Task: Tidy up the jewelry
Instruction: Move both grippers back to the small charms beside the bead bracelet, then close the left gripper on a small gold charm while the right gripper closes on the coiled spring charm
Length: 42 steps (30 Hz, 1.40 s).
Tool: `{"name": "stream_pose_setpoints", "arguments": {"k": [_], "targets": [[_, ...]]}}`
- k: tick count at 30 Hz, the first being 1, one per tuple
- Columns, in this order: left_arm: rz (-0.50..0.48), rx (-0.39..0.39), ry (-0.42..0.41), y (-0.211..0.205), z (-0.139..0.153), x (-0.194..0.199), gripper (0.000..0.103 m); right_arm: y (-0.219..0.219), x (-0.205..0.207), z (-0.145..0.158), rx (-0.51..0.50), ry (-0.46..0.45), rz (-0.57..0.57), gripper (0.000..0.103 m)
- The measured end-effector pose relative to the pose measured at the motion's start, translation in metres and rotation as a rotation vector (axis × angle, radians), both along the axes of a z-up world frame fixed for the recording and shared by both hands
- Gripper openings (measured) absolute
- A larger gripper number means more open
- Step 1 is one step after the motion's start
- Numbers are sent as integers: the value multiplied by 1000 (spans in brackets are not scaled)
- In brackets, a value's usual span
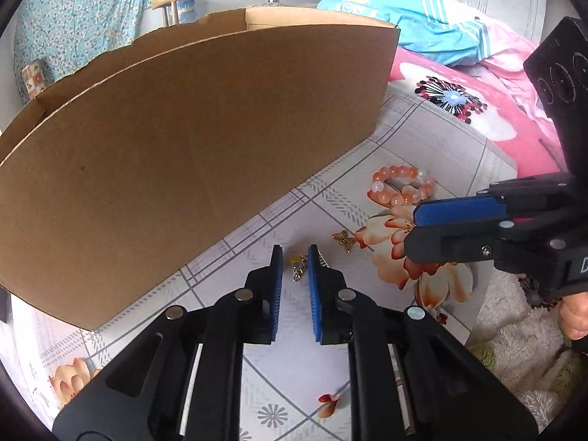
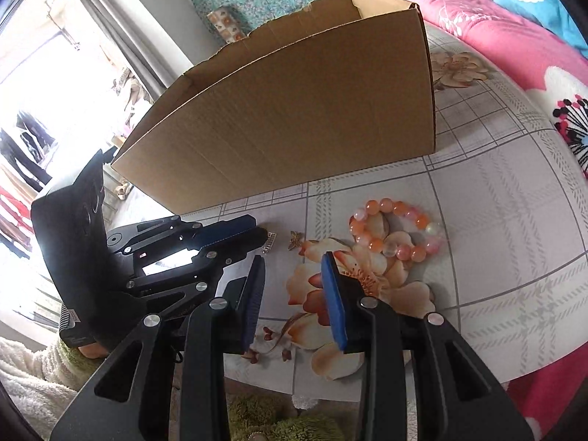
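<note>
A small gold charm [image 1: 299, 267] lies on the floral tablecloth between the narrow jaws of my left gripper [image 1: 295, 250]; a slim gap still shows on its left side. A silver ladder-shaped piece [image 2: 271, 243] sits just past that gripper's tip [image 2: 261, 229]. A gold butterfly charm [image 2: 296, 239] [image 1: 343, 239] lies a little ahead of my right gripper [image 2: 293, 259], which stands open and empty over the cloth and enters the left wrist view from the right [image 1: 411, 233]. An orange bead bracelet [image 2: 395, 228] [image 1: 402, 187] rests further right. A red-petalled trinket [image 1: 329, 402] lies under my left gripper.
A large open cardboard box [image 1: 183, 147] [image 2: 294, 110] stands right behind the jewelry. The table's edge [image 1: 474, 316] curves close on the right, with a pink quilt [image 1: 507, 110] and a blue garment [image 1: 433, 25] beyond. A hand [image 1: 575, 319] in a fluffy sleeve holds the right gripper.
</note>
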<state>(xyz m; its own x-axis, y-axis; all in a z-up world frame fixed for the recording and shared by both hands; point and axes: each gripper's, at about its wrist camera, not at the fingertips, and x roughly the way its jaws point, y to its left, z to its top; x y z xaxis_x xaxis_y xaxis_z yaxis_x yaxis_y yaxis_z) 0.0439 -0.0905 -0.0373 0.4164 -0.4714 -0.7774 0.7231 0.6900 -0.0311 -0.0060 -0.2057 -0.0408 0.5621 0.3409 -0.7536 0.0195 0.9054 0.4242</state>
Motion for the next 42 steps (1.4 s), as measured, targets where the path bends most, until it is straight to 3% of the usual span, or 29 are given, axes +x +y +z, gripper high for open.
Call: {"name": "stream_pose_setpoints", "arguments": {"k": [3,7,21,28,35,42], "targets": [[-7,16,-25,-1,1,-2,3,-1,0,0,2,-1,-4,32],[2,-6,-16,3,0,-2,1,-2,-5,0,6,-8,-11,32],[167,-97,76,56,-1,7,1,27,6,0,-32,-46,94,32],[182,-93,67,58,-2,5,1,30,26,-9,-69,-28,114,32],[187,-99,66,59,-2,5,1,43,33,-12,-156,-33,120,19],[185,-91,58,58,-2,5,1,69,34,-7,-347,-69,149,6]]}}
